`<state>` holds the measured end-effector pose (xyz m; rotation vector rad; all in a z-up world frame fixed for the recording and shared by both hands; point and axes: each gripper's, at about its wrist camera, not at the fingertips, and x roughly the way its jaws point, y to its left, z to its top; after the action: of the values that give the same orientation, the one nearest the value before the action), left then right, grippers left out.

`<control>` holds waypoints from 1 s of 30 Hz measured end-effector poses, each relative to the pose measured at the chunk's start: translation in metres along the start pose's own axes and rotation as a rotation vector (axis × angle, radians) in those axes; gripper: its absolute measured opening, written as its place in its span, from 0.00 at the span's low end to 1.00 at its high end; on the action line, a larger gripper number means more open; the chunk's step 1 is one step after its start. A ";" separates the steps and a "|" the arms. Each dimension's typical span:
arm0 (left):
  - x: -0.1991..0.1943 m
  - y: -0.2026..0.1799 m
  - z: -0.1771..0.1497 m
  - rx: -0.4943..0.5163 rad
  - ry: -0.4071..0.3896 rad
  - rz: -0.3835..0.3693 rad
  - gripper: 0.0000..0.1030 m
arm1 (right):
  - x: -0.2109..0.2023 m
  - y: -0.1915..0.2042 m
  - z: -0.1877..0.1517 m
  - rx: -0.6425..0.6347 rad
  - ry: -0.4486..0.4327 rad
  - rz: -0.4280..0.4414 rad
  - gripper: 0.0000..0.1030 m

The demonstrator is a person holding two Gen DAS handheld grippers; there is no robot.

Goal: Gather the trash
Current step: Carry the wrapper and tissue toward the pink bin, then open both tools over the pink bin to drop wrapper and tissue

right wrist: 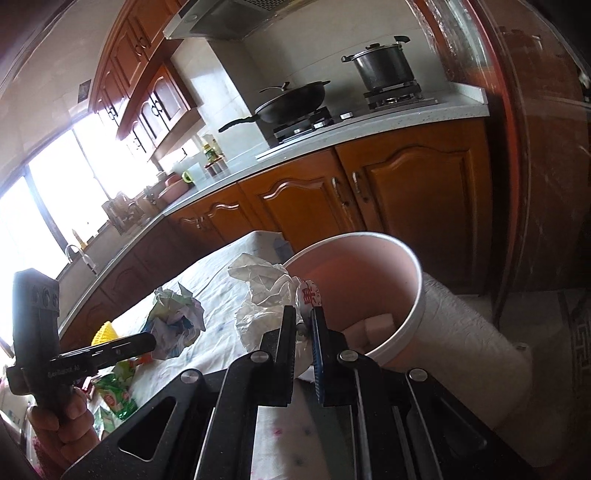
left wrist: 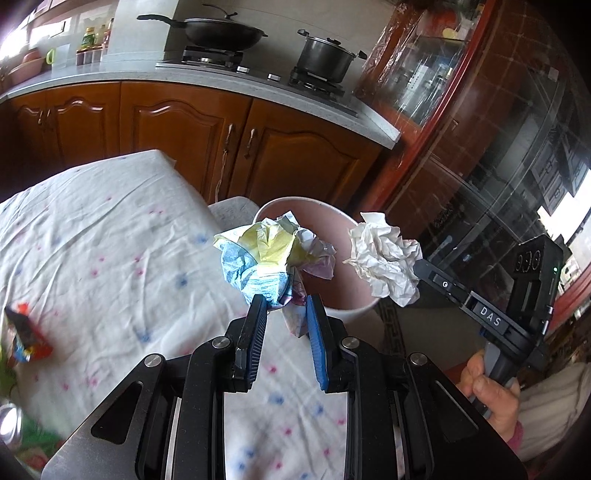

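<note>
My left gripper [left wrist: 284, 306] is shut on a crumpled ball of blue, yellow and white paper [left wrist: 266, 258], held in the air near the rim of a pink waste bin [left wrist: 332, 229]. My right gripper [right wrist: 303, 314] is shut on a crumpled white paper ball [right wrist: 262, 295], also held beside the bin [right wrist: 369, 277]. The white ball shows in the left wrist view [left wrist: 384, 262], to the right of the bin's rim. The coloured ball and the left gripper [right wrist: 153, 341] show at the left of the right wrist view. White scraps [right wrist: 373, 326] lie inside the bin.
The table has a white flowered cloth [left wrist: 110, 251]. On it lie a red snack wrapper [left wrist: 27, 336], a can [left wrist: 9, 421], green packets [right wrist: 114, 391] and a yellow object [right wrist: 105, 332]. Behind stand wooden cabinets [left wrist: 184, 133], a stove with wok [left wrist: 221, 31] and pot [left wrist: 325, 55], and a glass cabinet [left wrist: 498, 147].
</note>
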<state>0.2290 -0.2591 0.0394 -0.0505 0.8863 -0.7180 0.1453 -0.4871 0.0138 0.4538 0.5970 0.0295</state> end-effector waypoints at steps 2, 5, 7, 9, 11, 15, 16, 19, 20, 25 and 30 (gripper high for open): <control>0.008 -0.004 0.006 0.008 0.004 0.003 0.20 | 0.002 -0.003 0.004 -0.003 -0.003 -0.013 0.08; 0.023 -0.009 0.013 0.017 0.020 0.006 0.20 | 0.007 -0.007 0.009 -0.011 0.001 -0.039 0.08; 0.033 -0.010 0.017 0.017 0.033 0.005 0.20 | 0.013 -0.010 0.013 -0.015 0.010 -0.054 0.08; 0.044 -0.012 0.022 0.019 0.055 0.002 0.20 | 0.018 -0.013 0.015 -0.018 0.022 -0.070 0.08; 0.057 -0.014 0.027 0.029 0.083 0.004 0.20 | 0.024 -0.017 0.018 -0.022 0.037 -0.086 0.08; 0.075 -0.019 0.035 0.057 0.119 0.018 0.20 | 0.039 -0.022 0.025 -0.047 0.077 -0.115 0.08; 0.081 -0.021 0.037 0.063 0.129 0.021 0.21 | 0.041 -0.023 0.027 -0.050 0.083 -0.119 0.08; 0.095 -0.021 0.041 0.070 0.154 0.033 0.21 | 0.048 -0.027 0.031 -0.063 0.102 -0.136 0.08; 0.100 -0.021 0.042 0.070 0.166 0.033 0.21 | 0.051 -0.028 0.032 -0.064 0.111 -0.139 0.08; 0.115 -0.024 0.044 0.077 0.200 0.028 0.25 | 0.062 -0.034 0.034 -0.071 0.146 -0.164 0.08; 0.120 -0.022 0.042 0.067 0.221 0.034 0.33 | 0.064 -0.042 0.034 -0.044 0.159 -0.158 0.13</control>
<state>0.2975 -0.3568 -0.0087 0.1051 1.0708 -0.7298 0.2128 -0.5289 -0.0130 0.3626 0.7855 -0.0722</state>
